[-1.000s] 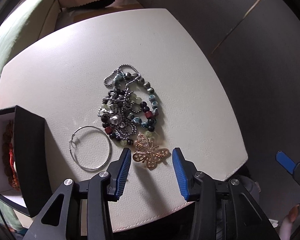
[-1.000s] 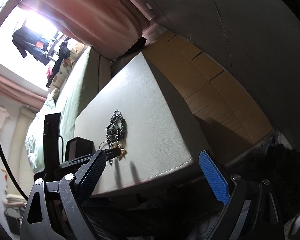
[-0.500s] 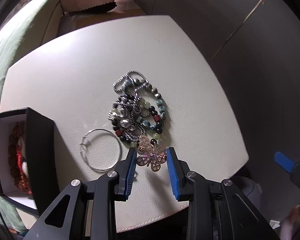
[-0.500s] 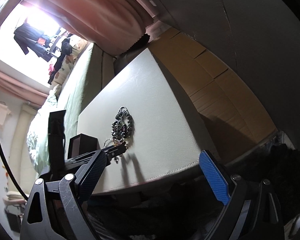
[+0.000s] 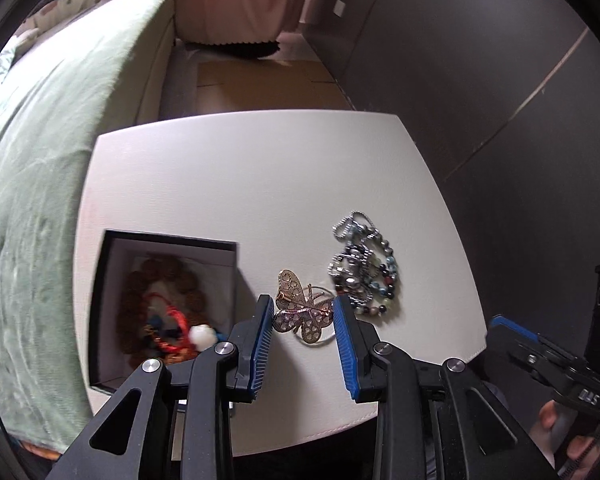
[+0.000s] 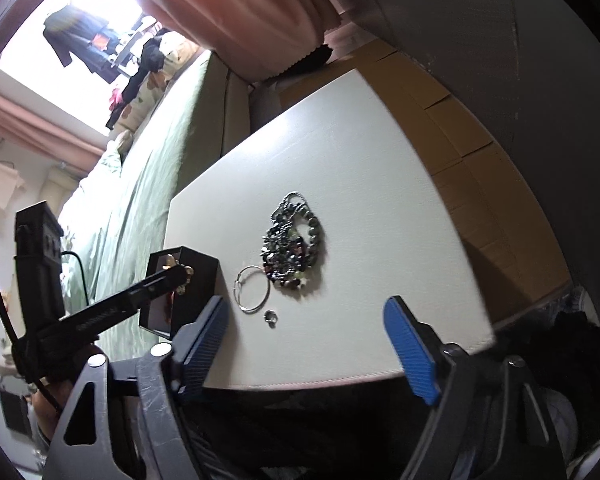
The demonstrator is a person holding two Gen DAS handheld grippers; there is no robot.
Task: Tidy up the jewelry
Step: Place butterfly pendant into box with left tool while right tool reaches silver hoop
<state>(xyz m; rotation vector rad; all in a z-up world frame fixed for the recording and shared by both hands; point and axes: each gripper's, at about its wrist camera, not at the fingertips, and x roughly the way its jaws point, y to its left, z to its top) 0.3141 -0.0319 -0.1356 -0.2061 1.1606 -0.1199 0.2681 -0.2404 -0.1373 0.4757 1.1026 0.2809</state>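
Butterfly brooch point(image 5: 300, 309), formerly lying on the white table point(image 5: 260, 184), is now clamped in the left gripper point(image 5: 302, 314) and lifted beside the black box point(image 5: 100, 304); the right gripper point(image 6: 308, 332), empty, has just been narrowing.

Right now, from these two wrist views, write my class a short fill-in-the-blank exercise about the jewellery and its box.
1. The gold brooch is shaped like a ____.
2. The open box is ____ on the outside.
3. The silver hoop lies flat on the ____ tabletop.

Missing words: butterfly; black; white
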